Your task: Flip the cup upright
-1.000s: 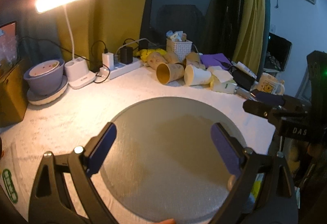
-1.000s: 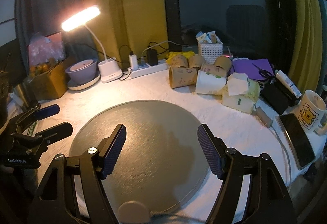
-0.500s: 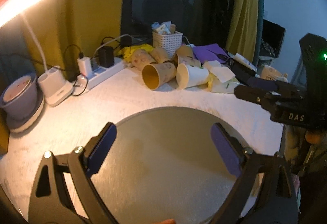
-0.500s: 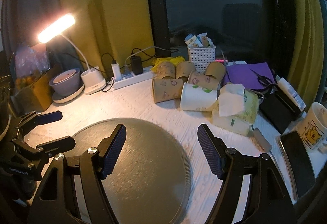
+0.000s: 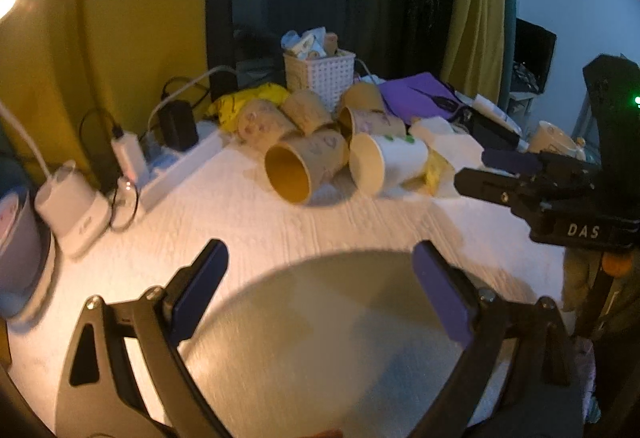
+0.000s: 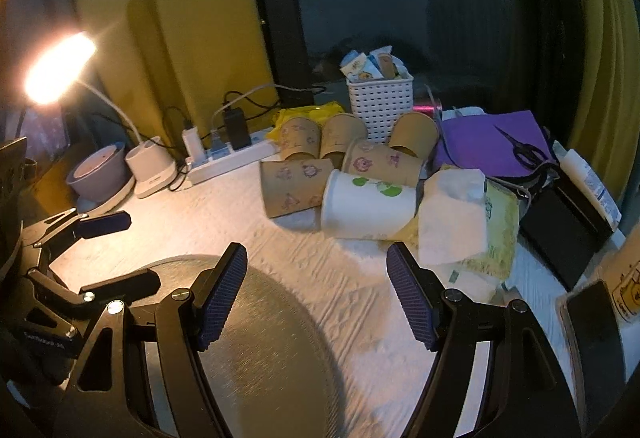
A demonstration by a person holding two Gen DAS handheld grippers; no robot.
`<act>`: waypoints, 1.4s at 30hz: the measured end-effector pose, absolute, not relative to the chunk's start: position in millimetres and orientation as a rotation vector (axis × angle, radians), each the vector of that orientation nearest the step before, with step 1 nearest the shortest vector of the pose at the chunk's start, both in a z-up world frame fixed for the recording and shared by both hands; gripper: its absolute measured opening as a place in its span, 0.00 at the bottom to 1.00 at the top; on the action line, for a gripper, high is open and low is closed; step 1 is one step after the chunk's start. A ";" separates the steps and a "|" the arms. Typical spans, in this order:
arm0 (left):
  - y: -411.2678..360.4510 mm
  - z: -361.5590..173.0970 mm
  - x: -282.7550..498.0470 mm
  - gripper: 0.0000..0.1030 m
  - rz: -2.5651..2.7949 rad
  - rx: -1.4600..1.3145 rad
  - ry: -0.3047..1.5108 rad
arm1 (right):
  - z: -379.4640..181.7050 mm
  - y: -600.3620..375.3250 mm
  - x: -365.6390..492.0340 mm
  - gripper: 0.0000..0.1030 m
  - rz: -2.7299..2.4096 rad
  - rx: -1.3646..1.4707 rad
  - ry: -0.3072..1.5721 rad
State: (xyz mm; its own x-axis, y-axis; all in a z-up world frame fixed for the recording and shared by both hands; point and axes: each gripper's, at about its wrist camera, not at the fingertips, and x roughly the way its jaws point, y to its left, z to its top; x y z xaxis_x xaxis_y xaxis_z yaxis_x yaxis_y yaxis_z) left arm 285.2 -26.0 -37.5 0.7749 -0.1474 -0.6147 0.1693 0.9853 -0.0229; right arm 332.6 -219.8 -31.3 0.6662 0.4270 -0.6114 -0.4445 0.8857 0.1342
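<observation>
Left to right across the worktop [image 6: 224, 214], which carries a white textured cover.

Far left: lit desk lamp [image 6: 60, 66] on a white base [image 6: 150, 168], with a purple bowl [image 6: 98, 168] just beside it. A white power strip [image 6: 232, 160] with chargers plugged in lies behind.

Near edge, left of centre: round grey mat [image 6: 260, 350], bare.

Left hand-held gripper [image 5: 320, 290]: released, jaws spread wide, nothing between them, over the far rim of the mat. In the right wrist view it appears at the left edge [image 6: 100, 254].

Centre: cluster of paper cups, all lying on their sides. Nearest brown cup [image 5: 306, 168] has its mouth toward the left camera. White cup [image 5: 388, 164] with green print lies just beside it on the right, touching. Three or four more brown cups are piled behind, against a white perforated basket [image 6: 380, 104].

Right hand-held gripper [image 6: 316, 288]: released, jaws wide apart, holding nothing, aimed at the white cup and short of it.

Right of cups: tissue pack [image 6: 468, 222], purple sheet [image 6: 488, 142] with scissors [image 6: 524, 148] on it, black box [image 6: 560, 222], phone [image 6: 596, 334], mug [image 5: 554, 136].
</observation>
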 end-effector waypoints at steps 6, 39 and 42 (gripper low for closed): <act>-27.3 -25.3 322.9 0.92 -0.175 0.088 0.607 | -24.6 -231.4 371.5 0.73 0.464 -0.010 0.694; -37.3 -99.8 463.6 0.80 -0.317 0.231 0.808 | -57.3 -222.2 459.7 0.73 0.474 0.053 0.780; -36.8 -97.2 460.1 0.79 -0.329 0.228 0.798 | -58.4 -220.2 457.6 0.73 0.477 0.048 0.782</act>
